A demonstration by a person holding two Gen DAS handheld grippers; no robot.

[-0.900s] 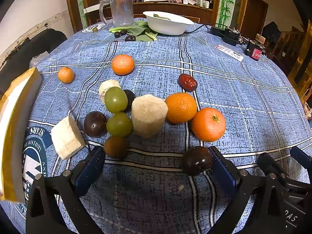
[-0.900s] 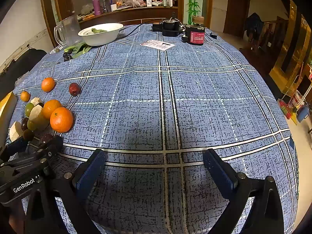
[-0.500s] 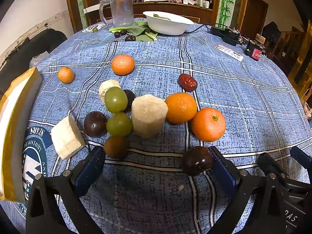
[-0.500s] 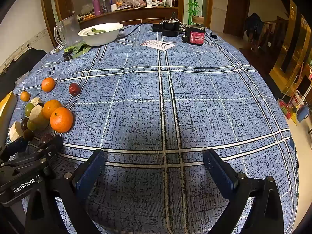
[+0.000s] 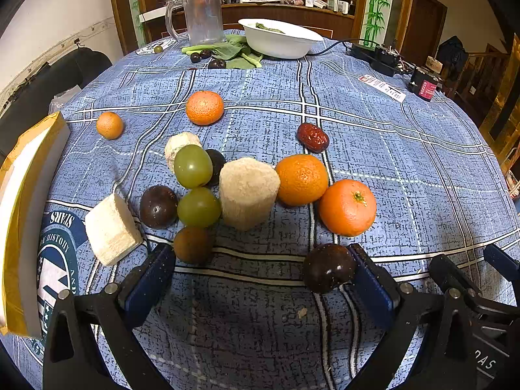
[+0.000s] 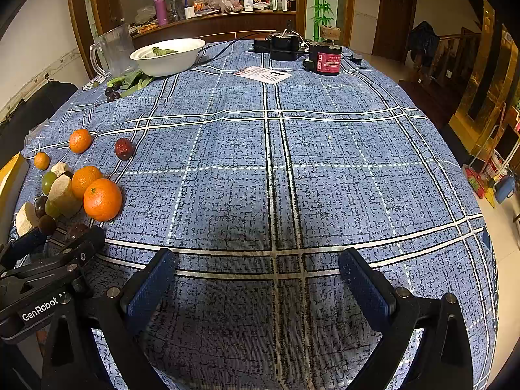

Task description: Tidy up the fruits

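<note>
Fingers of my left gripper stand wide apart, gripping nothing; the right pad touches a dark plum near the table's near edge. Beyond it lies the fruit cluster: two oranges, green grapes, pale cut chunks. My right gripper is equally spread and empty over bare tablecloth, well apart from the fruit. Recommended: centre the plum between the pads, close slowly so it cannot roll, then lift clear of the nearest orange.

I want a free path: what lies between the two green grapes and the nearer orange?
A pale cut chunk stands between the green grapes and that orange, in the left wrist view.
</note>
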